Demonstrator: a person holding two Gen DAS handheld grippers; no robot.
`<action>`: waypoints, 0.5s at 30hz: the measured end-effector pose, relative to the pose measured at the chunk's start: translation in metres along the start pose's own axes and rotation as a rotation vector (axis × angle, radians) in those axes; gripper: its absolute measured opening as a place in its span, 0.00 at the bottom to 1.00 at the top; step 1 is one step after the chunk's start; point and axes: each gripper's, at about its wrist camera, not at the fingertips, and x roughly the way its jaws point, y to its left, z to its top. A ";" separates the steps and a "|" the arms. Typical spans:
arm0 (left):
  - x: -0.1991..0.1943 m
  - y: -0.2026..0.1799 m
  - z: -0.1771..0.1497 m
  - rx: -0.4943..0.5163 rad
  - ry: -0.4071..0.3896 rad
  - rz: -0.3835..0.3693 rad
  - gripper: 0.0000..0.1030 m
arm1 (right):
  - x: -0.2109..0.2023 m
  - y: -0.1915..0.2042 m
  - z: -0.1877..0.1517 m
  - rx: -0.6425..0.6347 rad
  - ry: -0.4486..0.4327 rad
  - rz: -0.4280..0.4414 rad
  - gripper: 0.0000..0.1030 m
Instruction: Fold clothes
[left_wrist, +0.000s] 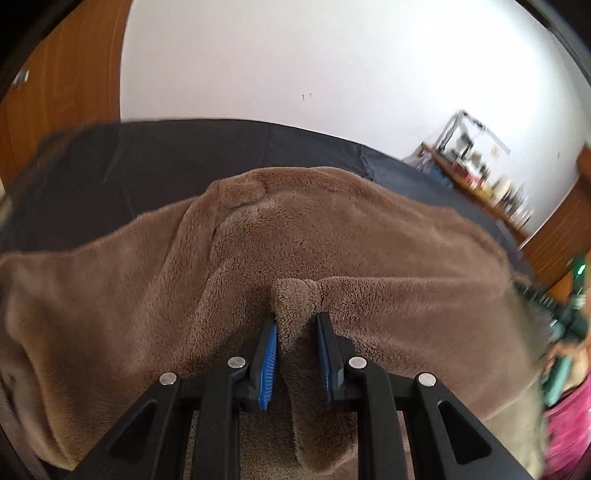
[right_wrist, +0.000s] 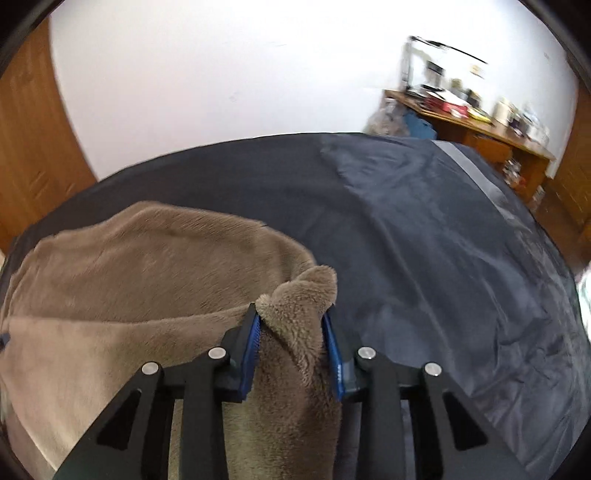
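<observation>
Two tools each clamp a pinch of one brown fleece garment (left_wrist: 332, 236), which lies spread over a dark sheet-covered bed (left_wrist: 177, 162). In the left wrist view, the left tool (left_wrist: 297, 321) has a raised fold of the plush fabric squeezed between its blue-padded fingers (left_wrist: 270, 354), and the cloth runs down between them toward the camera. From that grip the garment spreads away to both sides and ahead, with a seam curving across its far part and its far edge ending on the dark sheet. At the right edge of this view, blurred, a green object (left_wrist: 569, 314) and a strip of pink fabric (left_wrist: 569, 424) show; what they are cannot be told.

In the right wrist view, the right tool (right_wrist: 291, 314) is closed on a bunched corner of the same garment (right_wrist: 159, 258), whose tip pokes up above the fingers (right_wrist: 249, 354) and curls to the right. The rest of the fleece lies to the left of this grip, while the bed (right_wrist: 424, 229) is bare dark cloth ahead and to the right, with a lighter grey stripe (right_wrist: 476, 177) along its far right side.

Beyond the bed stand a white wall (right_wrist: 221, 74), wooden panels (right_wrist: 26, 147) at the left, and a cluttered wooden desk (right_wrist: 476, 125) at the far right.
</observation>
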 end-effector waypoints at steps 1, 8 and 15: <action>0.001 0.001 0.000 -0.004 0.003 0.001 0.20 | 0.000 0.001 -0.001 0.005 -0.009 -0.012 0.34; -0.006 0.007 0.005 -0.037 -0.008 -0.027 0.20 | -0.010 -0.012 0.004 0.031 0.009 -0.010 0.72; -0.025 0.006 0.009 -0.060 -0.048 -0.054 0.20 | -0.077 0.004 -0.032 -0.100 -0.061 0.073 0.78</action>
